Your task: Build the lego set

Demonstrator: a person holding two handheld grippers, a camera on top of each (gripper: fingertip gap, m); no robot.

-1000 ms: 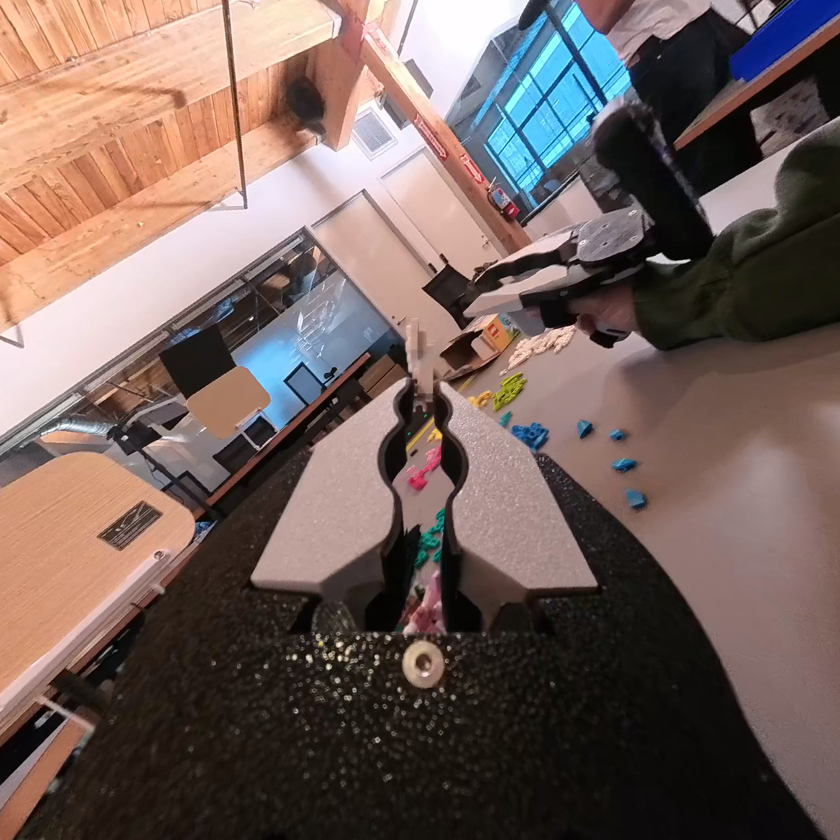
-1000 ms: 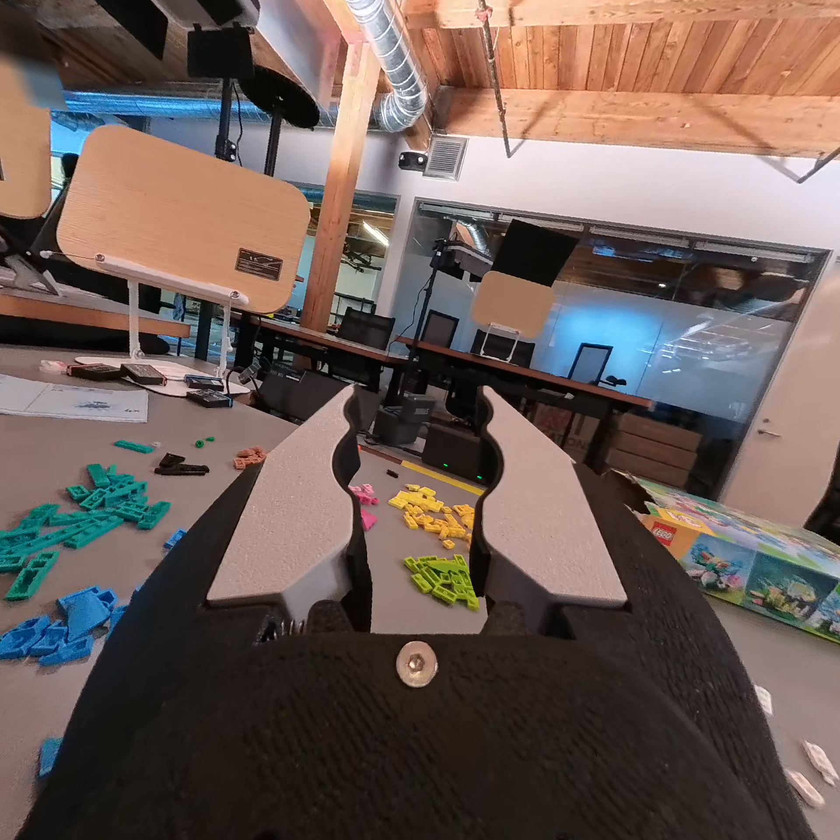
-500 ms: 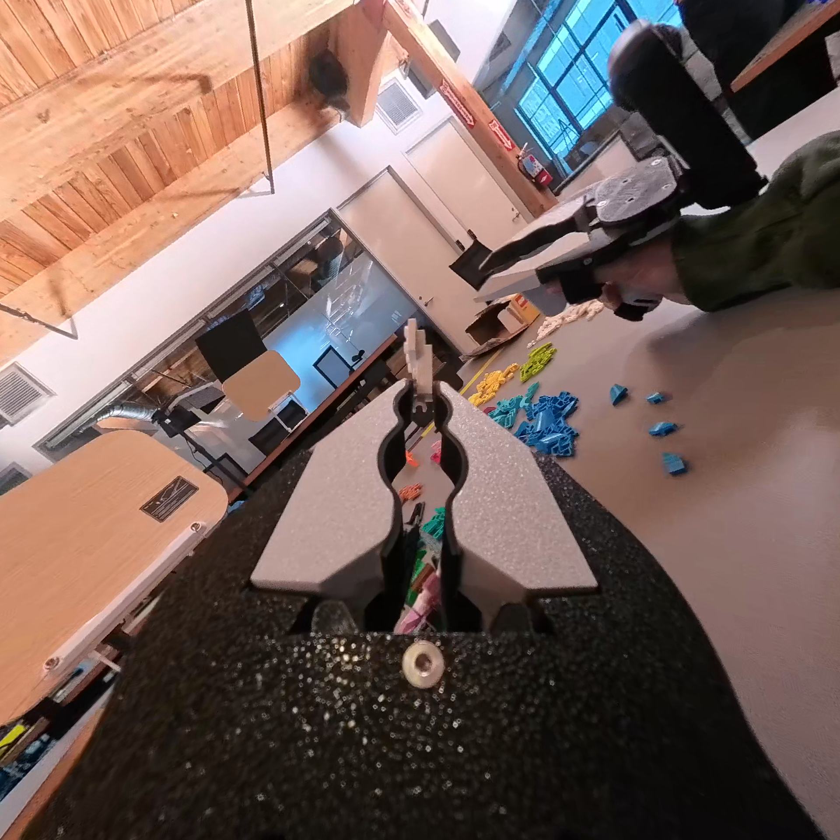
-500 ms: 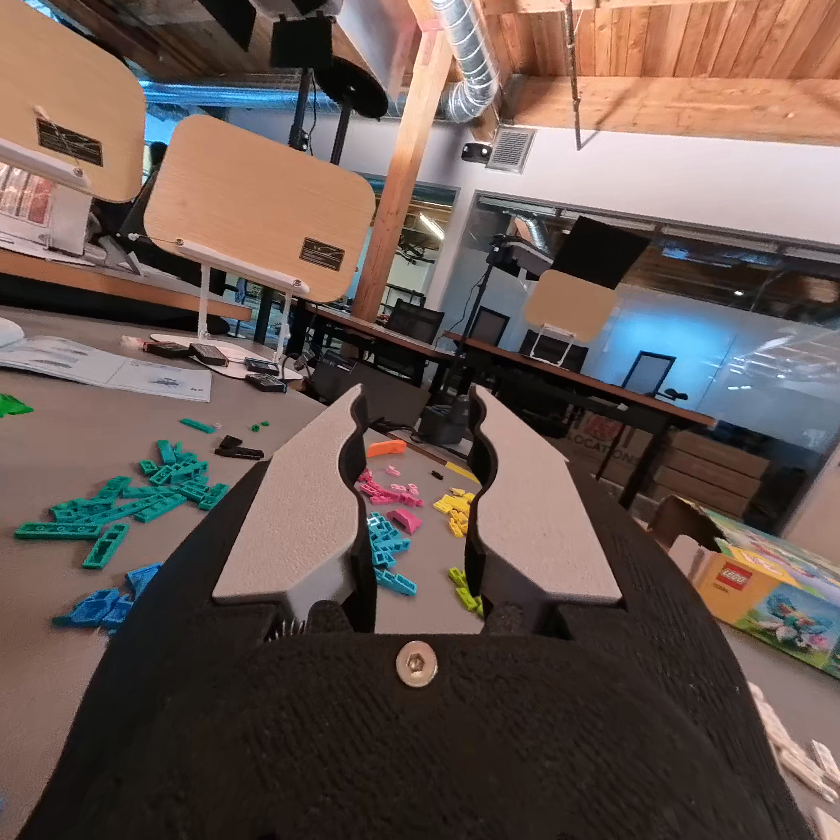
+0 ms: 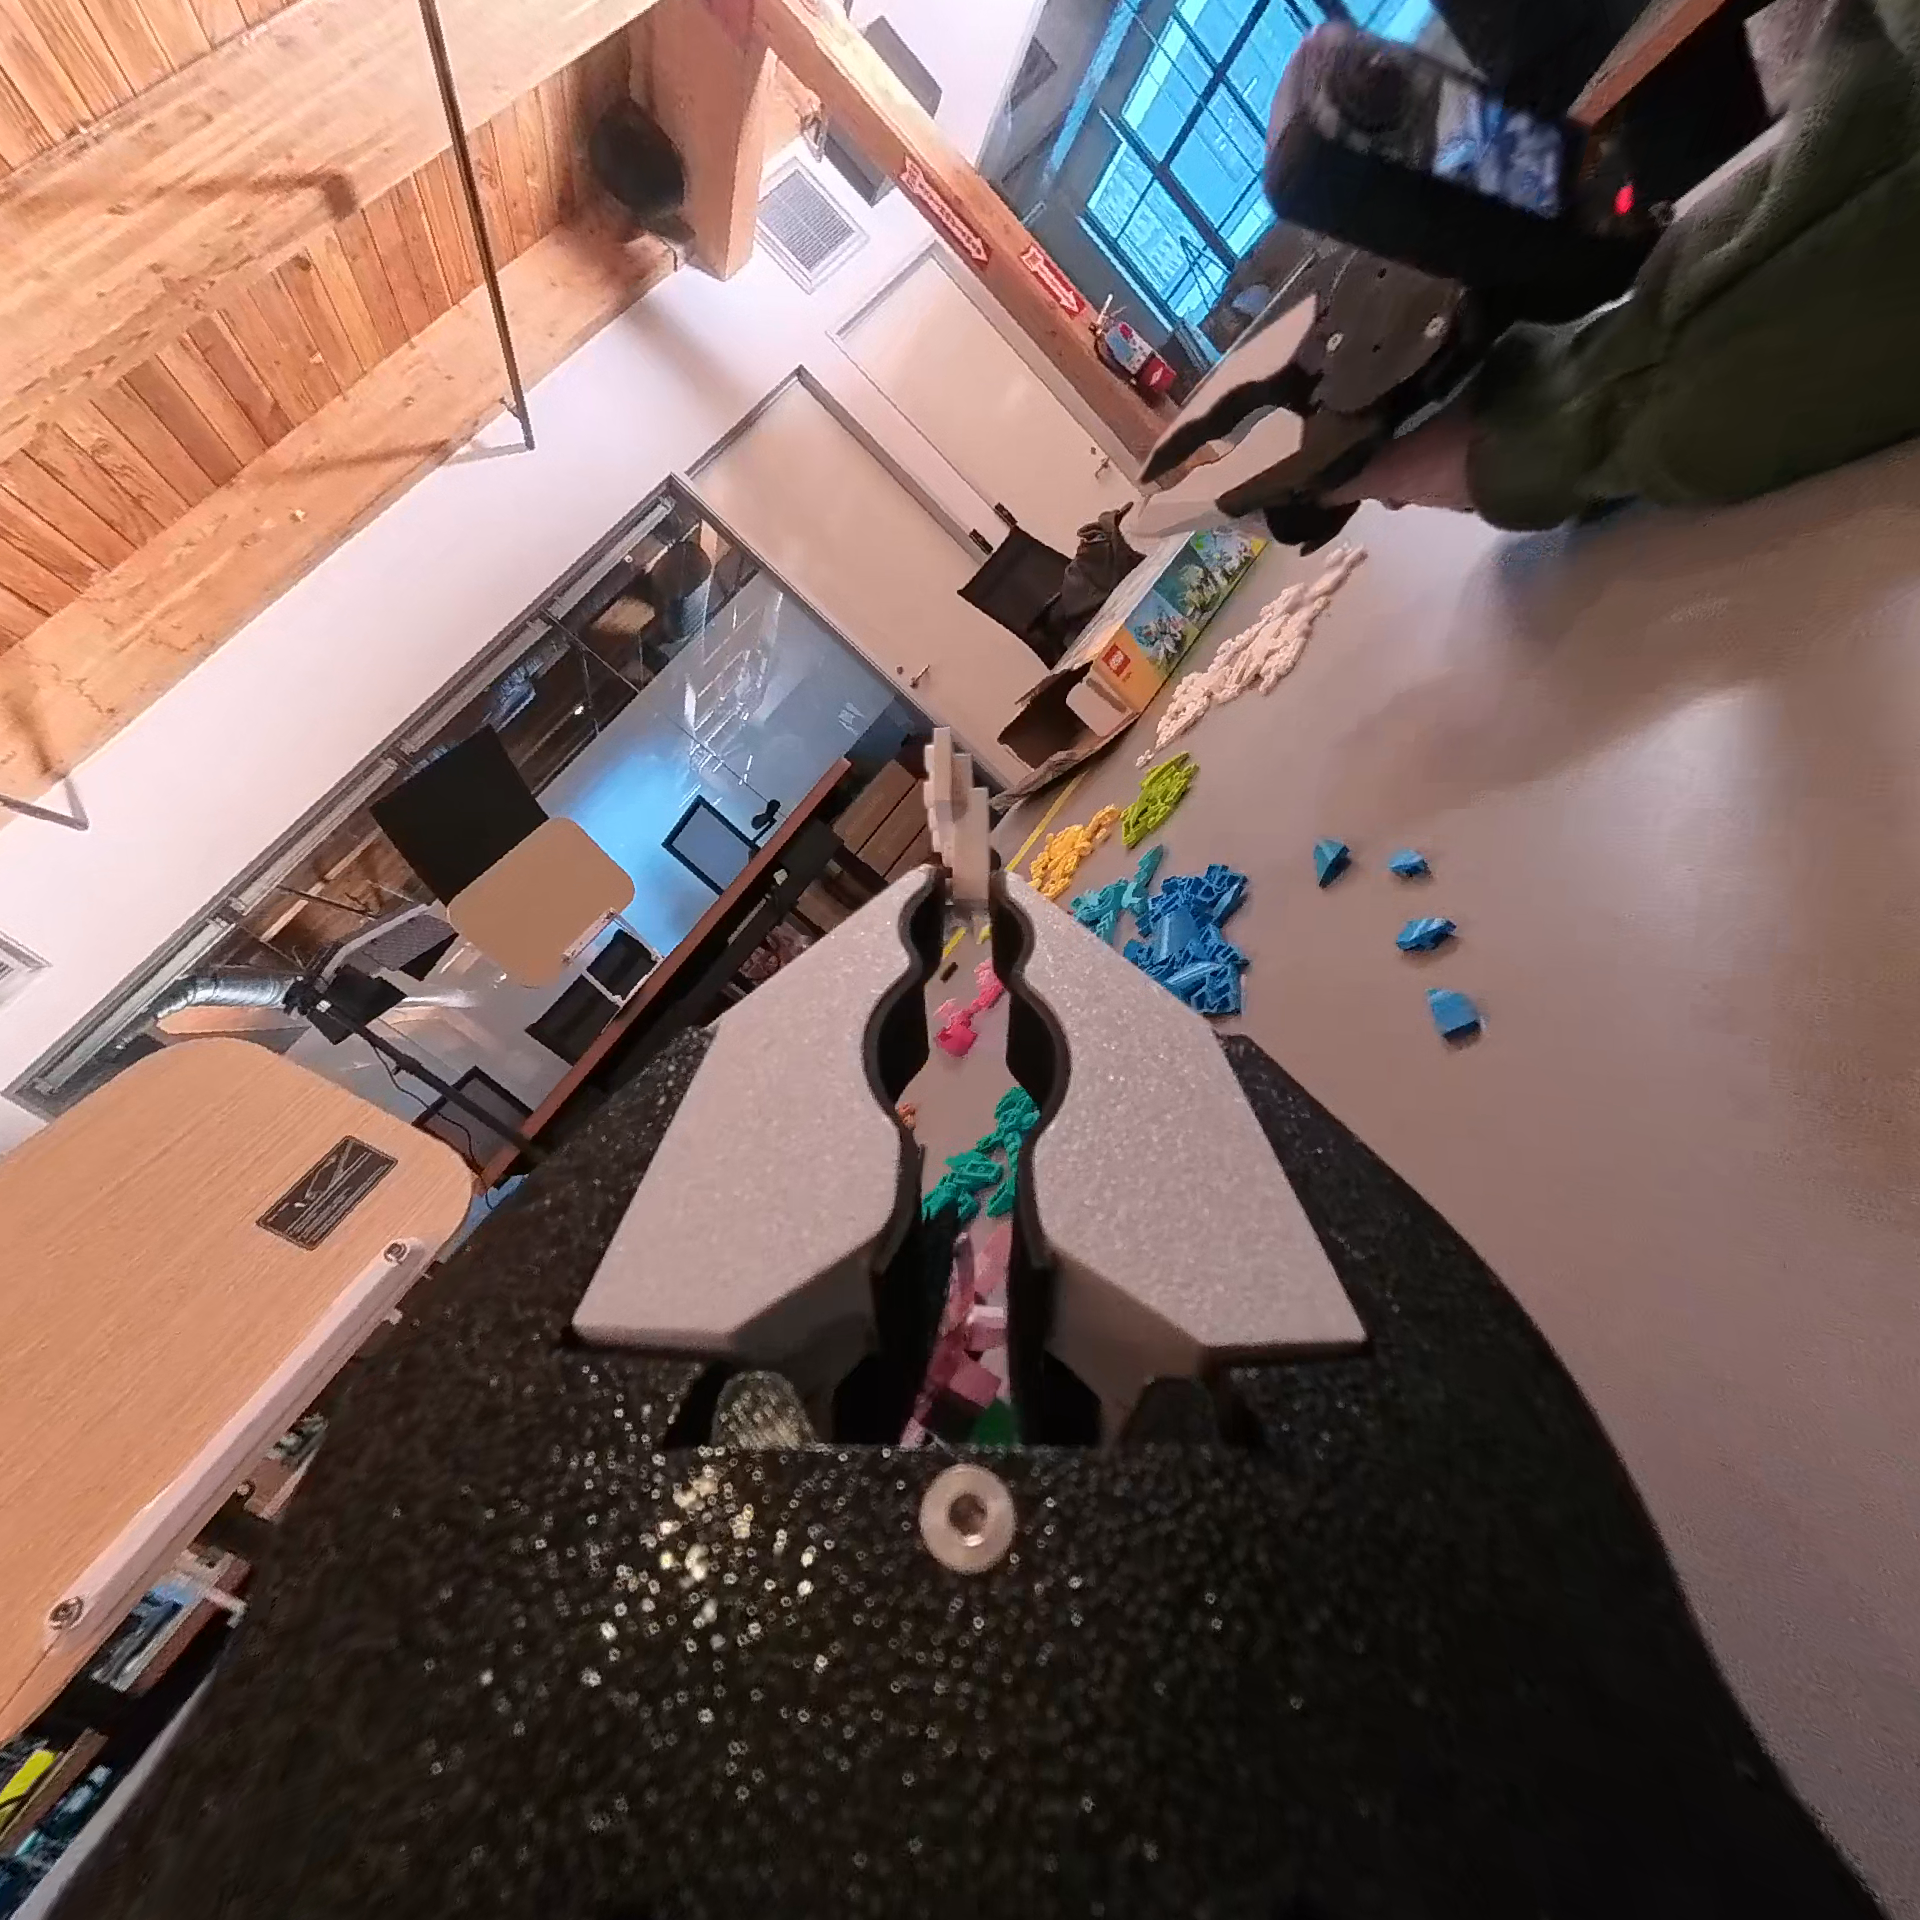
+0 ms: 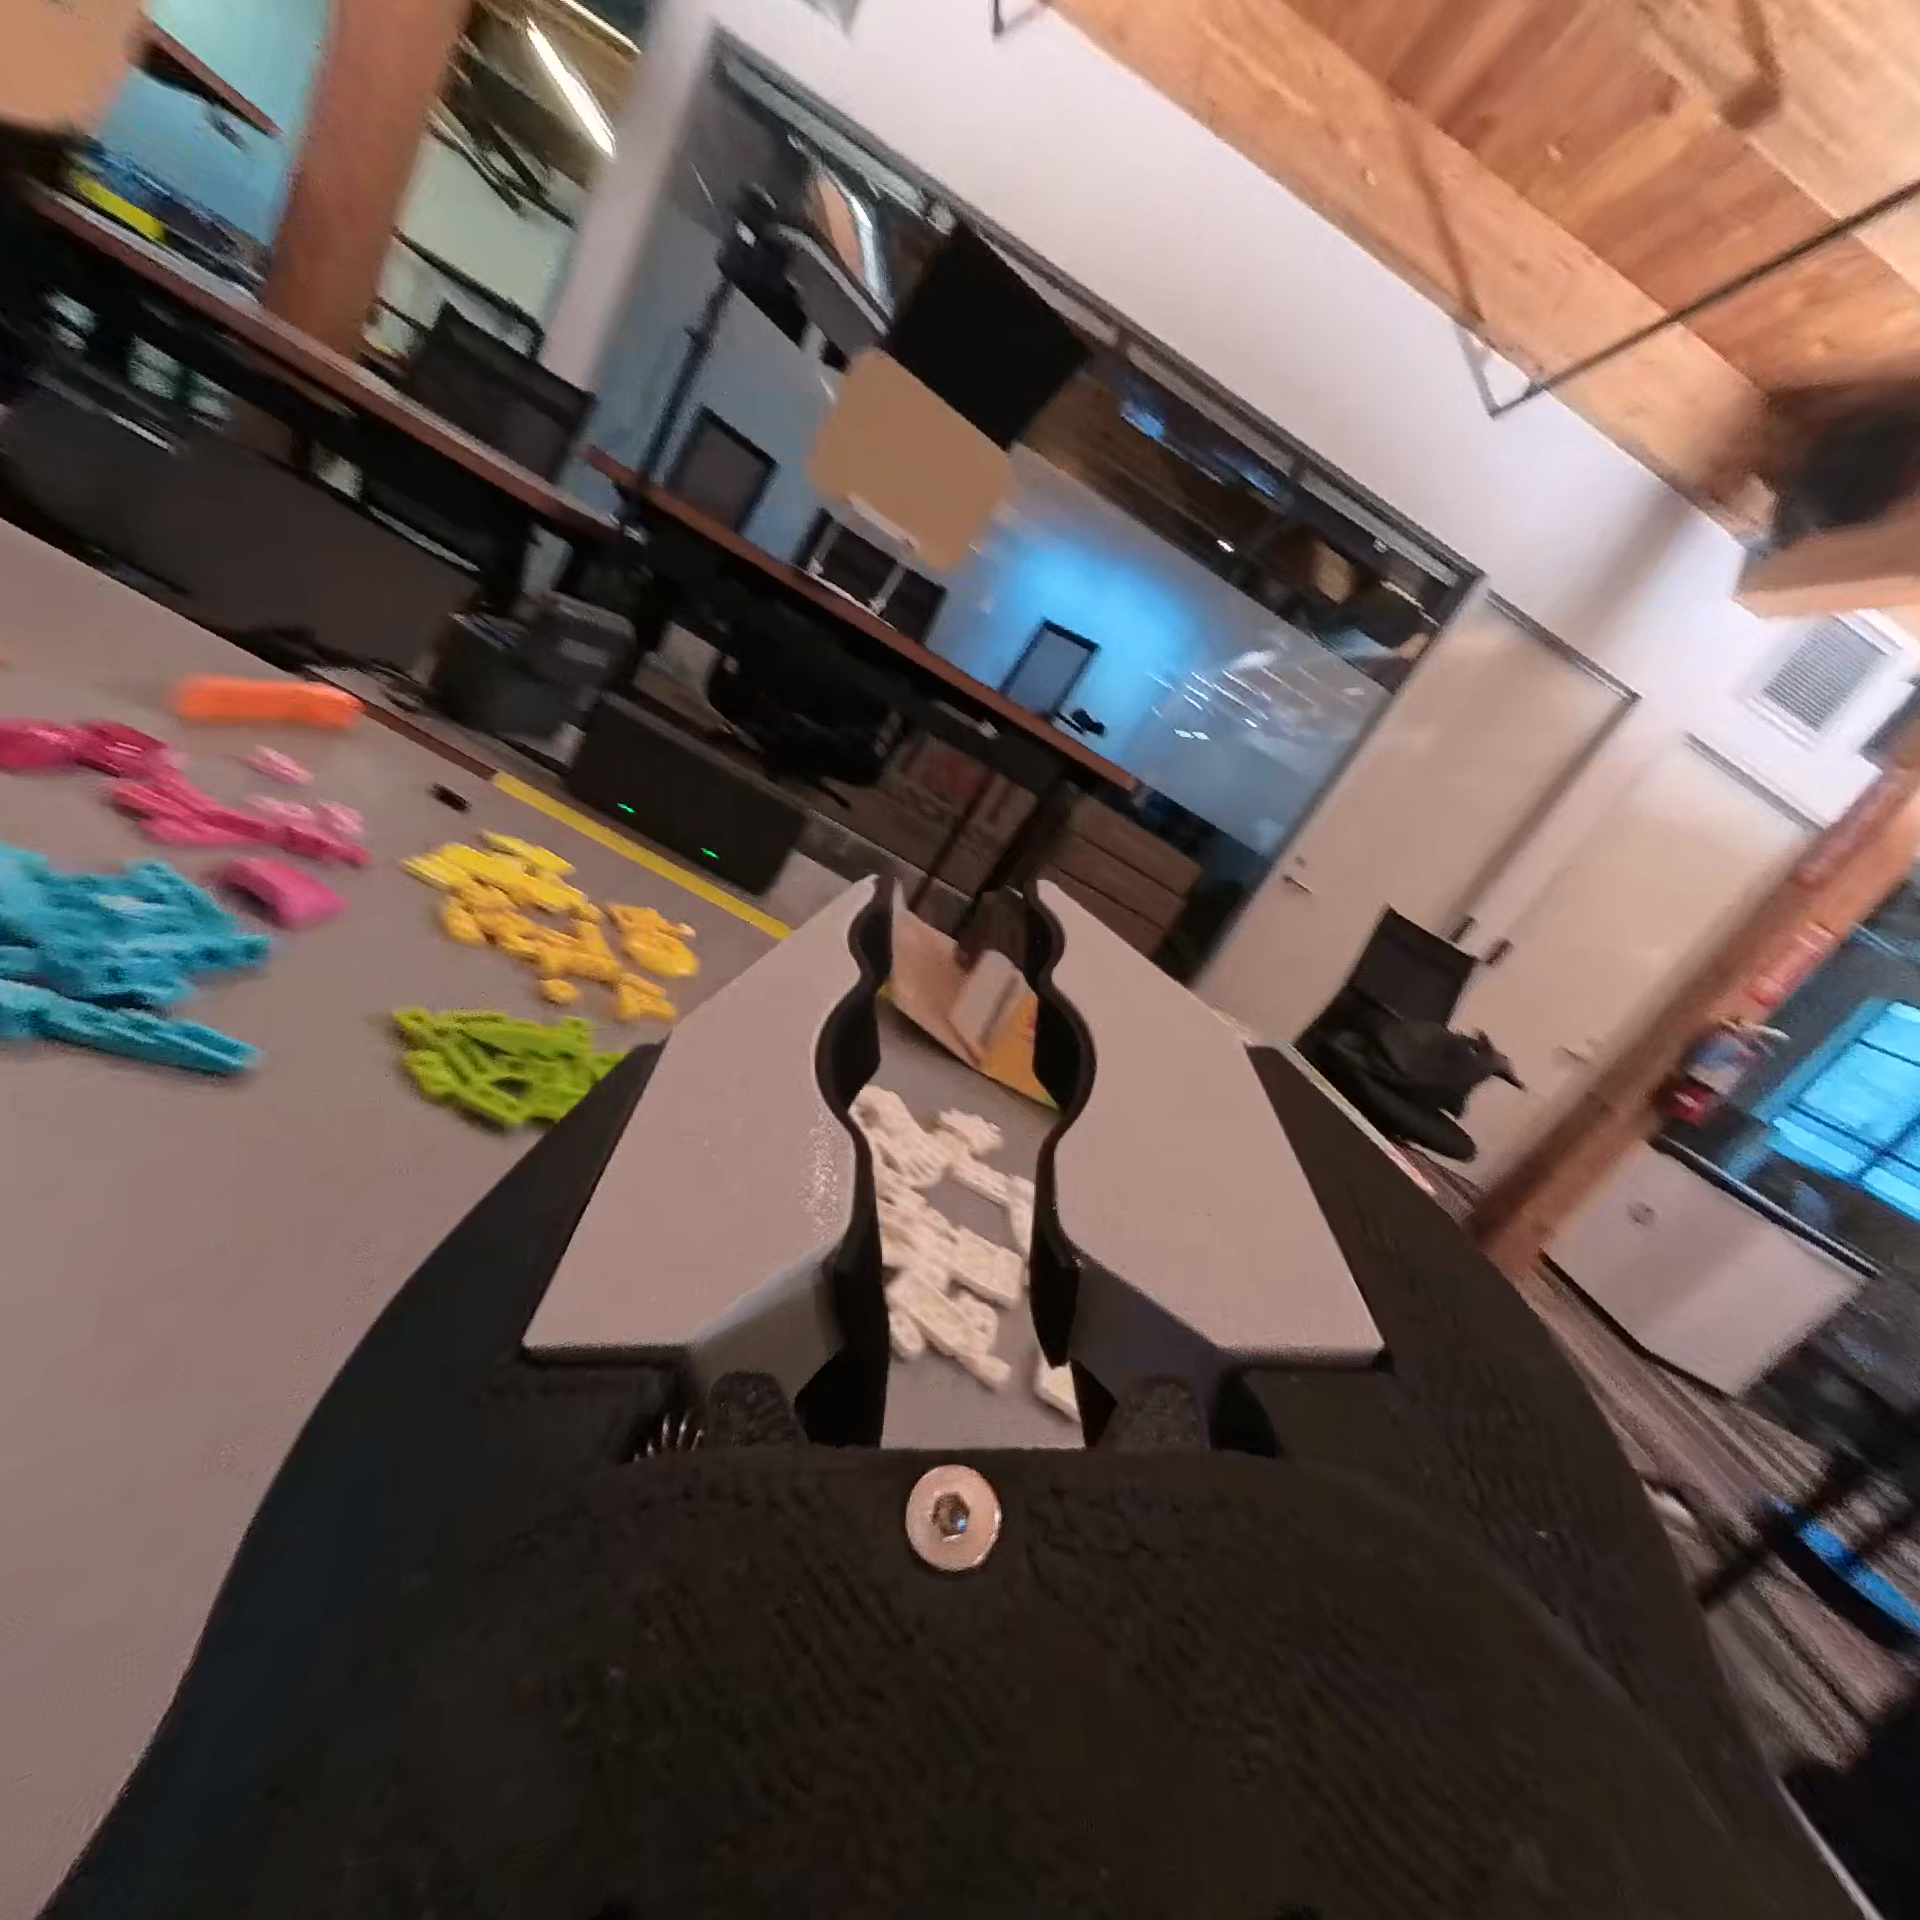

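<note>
Daylight from the windows at upper right makes a pale glare on the table. My right view is smeared by motion, mostly at the edges. Wide lens bends both frames.

The left wrist view looks forward along its own gripper from just above a grey table, rolled steeply so the tabletop climbs the right side and the wooden ceiling fills the upper left. The right wrist view sits low over the same table, tilted less, facing a glass-walled office with the white pieces close in front. Both views share the yellow pile, lime pile, white pieces and the box; the left view also shows the right gripper farther off.
</note>
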